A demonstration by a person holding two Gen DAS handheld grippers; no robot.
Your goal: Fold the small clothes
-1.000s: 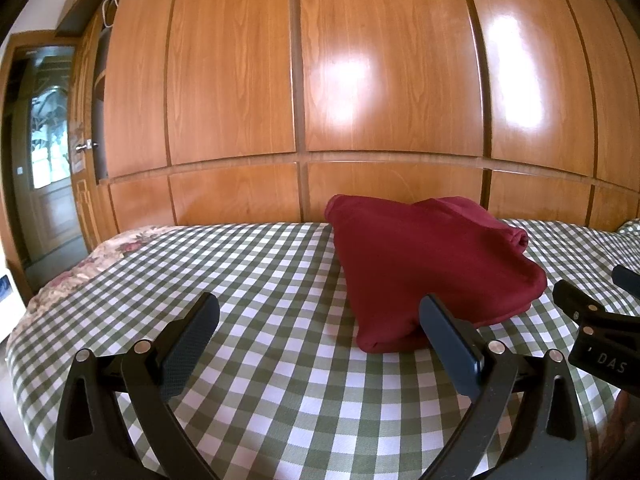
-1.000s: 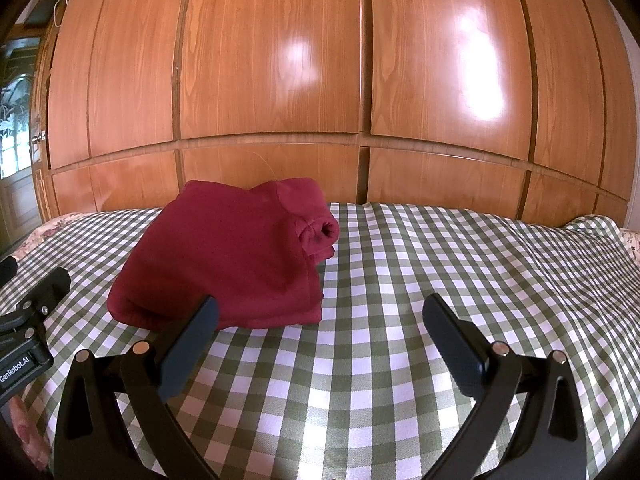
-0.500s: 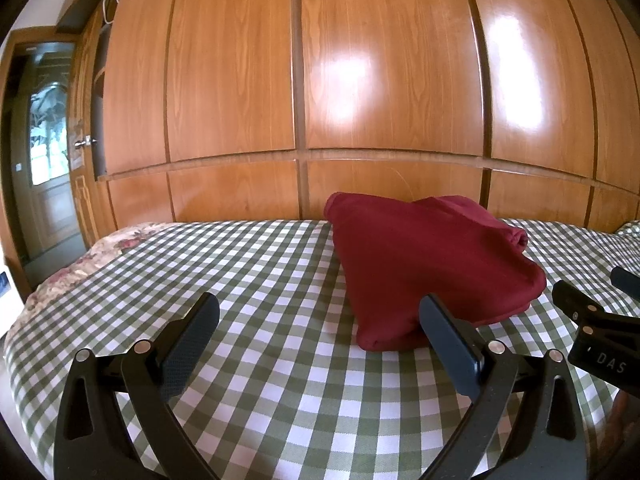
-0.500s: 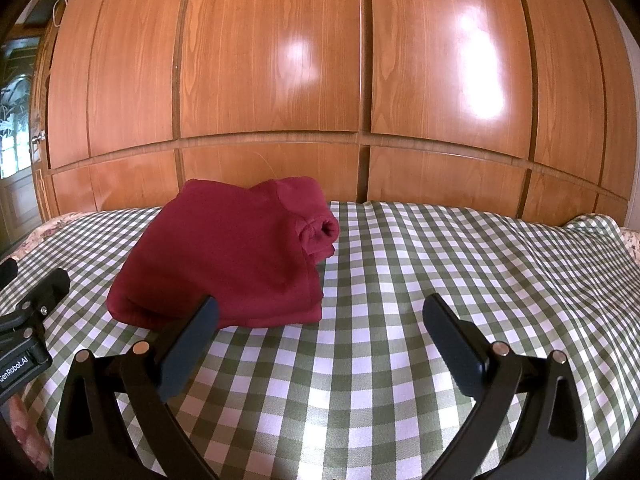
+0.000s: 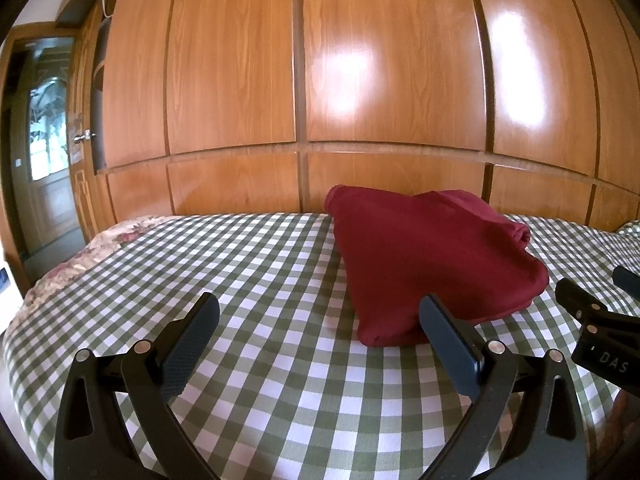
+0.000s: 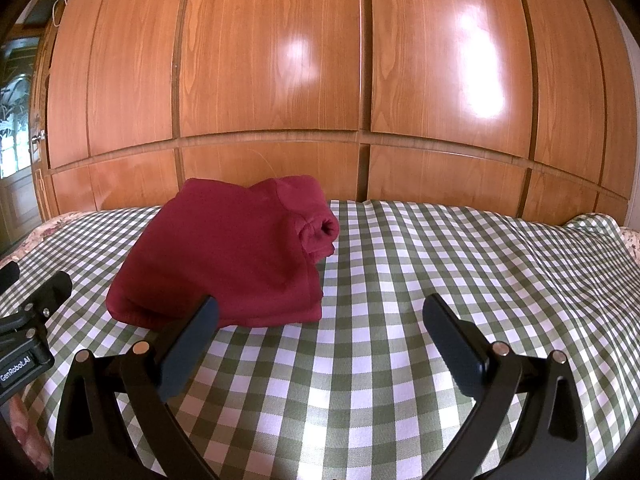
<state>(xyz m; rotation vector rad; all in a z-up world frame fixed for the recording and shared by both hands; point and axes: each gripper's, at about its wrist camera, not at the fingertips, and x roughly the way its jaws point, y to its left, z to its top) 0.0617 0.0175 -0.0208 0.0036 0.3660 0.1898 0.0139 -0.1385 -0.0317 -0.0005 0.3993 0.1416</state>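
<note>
Wood-panelled wardrobe point(image 5: 320, 80) fills the back, green-checked bed point(image 5: 260, 272) spreads below it, folded maroon garment point(image 6: 228, 252) lies near the panelling; left gripper point(image 5: 320, 332) and right gripper point(image 6: 320, 332) hover empty, jaws spread wide.

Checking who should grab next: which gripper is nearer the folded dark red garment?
Roughly equal, left perhaps. Left gripper sits open at the folded dark red garment's near-left corner; right gripper sits open at its near-right corner.
</note>
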